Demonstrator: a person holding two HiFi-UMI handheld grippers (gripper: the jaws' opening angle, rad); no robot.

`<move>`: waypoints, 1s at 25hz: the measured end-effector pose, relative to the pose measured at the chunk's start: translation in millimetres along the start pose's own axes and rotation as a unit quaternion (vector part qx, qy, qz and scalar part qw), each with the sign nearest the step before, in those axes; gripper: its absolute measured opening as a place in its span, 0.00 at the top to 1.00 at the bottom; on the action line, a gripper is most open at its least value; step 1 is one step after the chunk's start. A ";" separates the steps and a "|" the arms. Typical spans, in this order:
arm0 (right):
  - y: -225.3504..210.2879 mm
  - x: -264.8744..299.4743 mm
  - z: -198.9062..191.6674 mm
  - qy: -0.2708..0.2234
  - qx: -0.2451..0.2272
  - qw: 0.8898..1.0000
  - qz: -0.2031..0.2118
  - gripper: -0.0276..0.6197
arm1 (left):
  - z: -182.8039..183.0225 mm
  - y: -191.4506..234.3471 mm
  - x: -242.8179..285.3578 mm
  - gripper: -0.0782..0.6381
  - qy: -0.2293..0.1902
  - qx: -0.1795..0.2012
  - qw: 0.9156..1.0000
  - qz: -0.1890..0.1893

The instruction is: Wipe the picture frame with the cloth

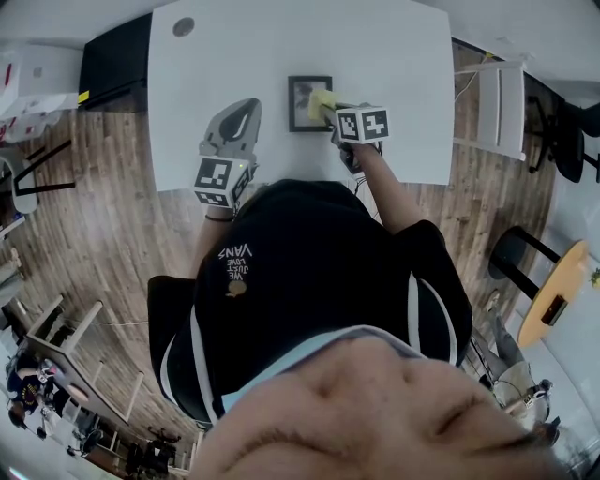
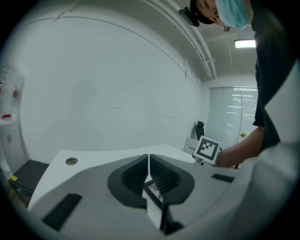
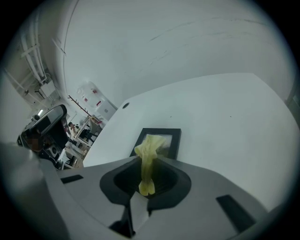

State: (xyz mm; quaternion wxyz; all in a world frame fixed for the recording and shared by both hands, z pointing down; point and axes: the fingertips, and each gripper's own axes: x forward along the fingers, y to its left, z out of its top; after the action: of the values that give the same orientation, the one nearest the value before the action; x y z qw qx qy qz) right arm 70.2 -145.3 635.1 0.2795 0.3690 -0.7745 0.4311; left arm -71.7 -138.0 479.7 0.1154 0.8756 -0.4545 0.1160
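Observation:
A small black picture frame [image 1: 306, 103] lies flat on the white table [image 1: 394, 56]. A yellow cloth [image 1: 321, 103] rests on the frame's right part, pinched in my right gripper [image 1: 330, 112]. In the right gripper view the yellow cloth [image 3: 149, 161] runs up between the shut jaws and covers the near part of the frame [image 3: 173, 140]. My left gripper [image 1: 236, 124] hovers over the table to the left of the frame, jaws shut with nothing between them; the left gripper [image 2: 148, 174] points at a white wall in its own view.
A round grommet [image 1: 184, 27] sits at the table's far left corner. A white chair [image 1: 502, 103] stands to the table's right, a black cabinet [image 1: 117, 58] to its left. Wooden floor surrounds the table.

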 end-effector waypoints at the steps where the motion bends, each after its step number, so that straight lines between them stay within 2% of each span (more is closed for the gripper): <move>1: 5.3 1.5 0.1 0.000 -0.002 1.000 0.007 0.89 | -0.5 0.0 -1.3 0.87 0.000 0.000 1.000 0.002; 11: 51.8 31.5 -2.7 0.029 -0.032 0.998 0.055 0.89 | -6.3 13.0 -20.1 0.87 0.002 -0.008 1.000 0.029; 18: 54.5 44.1 -8.2 0.049 -0.039 0.997 0.052 0.89 | -7.6 20.3 -27.5 0.87 0.002 -0.012 0.999 0.040; 25: 39.5 42.1 -12.6 0.052 -0.029 0.998 0.035 0.89 | -7.8 18.3 -22.8 0.87 0.000 -0.012 0.999 0.030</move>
State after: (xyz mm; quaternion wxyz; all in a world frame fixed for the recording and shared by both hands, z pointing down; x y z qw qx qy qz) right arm 15.5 -134.2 654.5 0.3144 0.3107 -0.7835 0.4367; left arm -100.3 -128.3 481.8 0.1226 0.8599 -0.4822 0.1142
